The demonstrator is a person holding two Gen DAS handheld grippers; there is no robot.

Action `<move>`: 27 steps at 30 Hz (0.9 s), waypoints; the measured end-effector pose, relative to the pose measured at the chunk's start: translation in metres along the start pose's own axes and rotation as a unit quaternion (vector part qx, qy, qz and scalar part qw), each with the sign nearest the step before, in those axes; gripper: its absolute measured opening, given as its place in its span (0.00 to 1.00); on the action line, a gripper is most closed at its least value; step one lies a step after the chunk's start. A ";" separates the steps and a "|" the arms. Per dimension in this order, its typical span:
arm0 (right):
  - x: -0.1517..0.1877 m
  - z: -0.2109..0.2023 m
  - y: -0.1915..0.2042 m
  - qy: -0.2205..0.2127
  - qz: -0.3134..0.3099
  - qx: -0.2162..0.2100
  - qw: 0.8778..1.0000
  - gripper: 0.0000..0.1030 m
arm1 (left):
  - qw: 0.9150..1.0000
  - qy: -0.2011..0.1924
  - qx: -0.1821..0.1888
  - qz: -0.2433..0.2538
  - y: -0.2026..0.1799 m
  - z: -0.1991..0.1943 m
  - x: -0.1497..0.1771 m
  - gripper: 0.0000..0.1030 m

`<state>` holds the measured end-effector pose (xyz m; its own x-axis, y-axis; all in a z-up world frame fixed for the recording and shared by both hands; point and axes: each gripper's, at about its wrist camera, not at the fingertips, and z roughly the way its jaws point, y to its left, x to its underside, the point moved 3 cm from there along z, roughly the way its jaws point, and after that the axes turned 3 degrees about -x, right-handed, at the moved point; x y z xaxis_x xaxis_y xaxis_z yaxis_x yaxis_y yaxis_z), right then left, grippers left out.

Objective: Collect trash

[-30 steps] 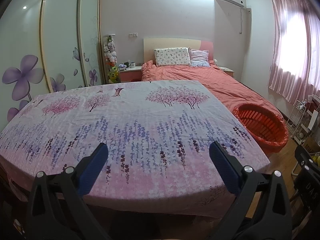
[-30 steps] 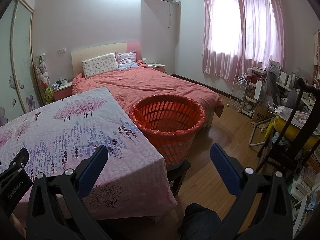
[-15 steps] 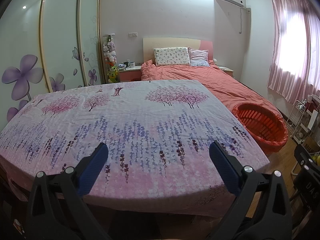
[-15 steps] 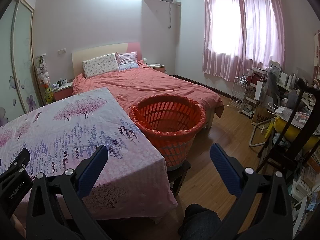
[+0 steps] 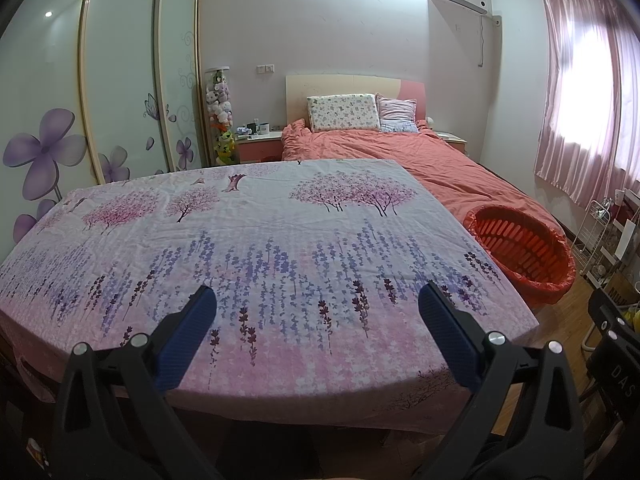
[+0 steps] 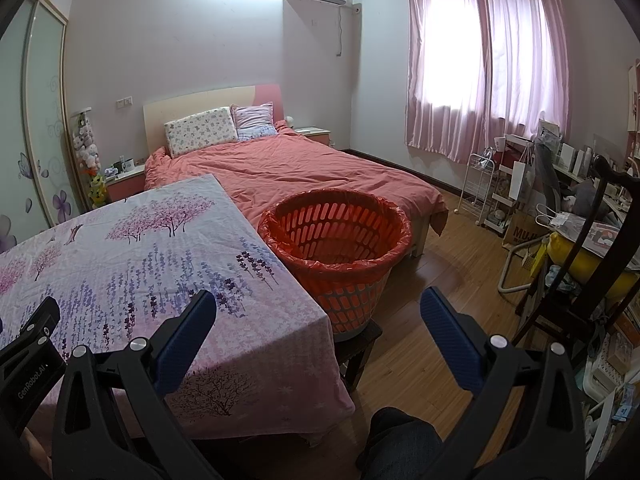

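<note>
left gripper (image 5: 316,308): jaws wide apart, holding nothing, above the near edge of the floral tablecloth (image 5: 260,240) | right gripper (image 6: 318,310): jaws wide apart, empty | orange basket (image 6: 336,256) with red liner: just ahead of right gripper, touching table corner, before the bed (image 6: 304,168)

"GenRobot.AI" on the black gripper body (image 6: 30,364), near left. "MUJI" on the cardboard box (image 6: 524,230), far right. "DAS" on the black chair back (image 5: 622,378), near right.

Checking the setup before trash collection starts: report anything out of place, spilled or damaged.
Nothing stands out. The floral tablecloth lies flat with no trash showing on it, the red-lined basket stands upright beside the table, and both tongs, left and right, are open and hold nothing.
</note>
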<state>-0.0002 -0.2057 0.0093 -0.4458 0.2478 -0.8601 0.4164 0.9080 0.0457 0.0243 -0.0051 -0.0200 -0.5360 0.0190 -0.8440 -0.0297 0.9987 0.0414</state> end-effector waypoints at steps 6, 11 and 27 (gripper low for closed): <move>0.000 0.000 0.000 0.000 0.000 0.000 1.000 0.98 | 1.000 0.000 0.000 0.000 0.000 0.000 0.000 0.96; 0.000 0.000 0.000 0.000 0.000 0.000 1.000 0.98 | 1.000 0.000 0.000 0.000 0.000 0.000 0.000 0.96; -0.001 0.000 -0.001 0.000 0.000 0.000 1.000 0.98 | 1.000 0.000 0.000 -0.001 0.000 0.000 -0.001 0.96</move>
<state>-0.0002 -0.2068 0.0097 -0.4462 0.2481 -0.8598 0.4157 0.9083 0.0464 0.0247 -0.0051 -0.0194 -0.5359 0.0179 -0.8441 -0.0304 0.9987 0.0404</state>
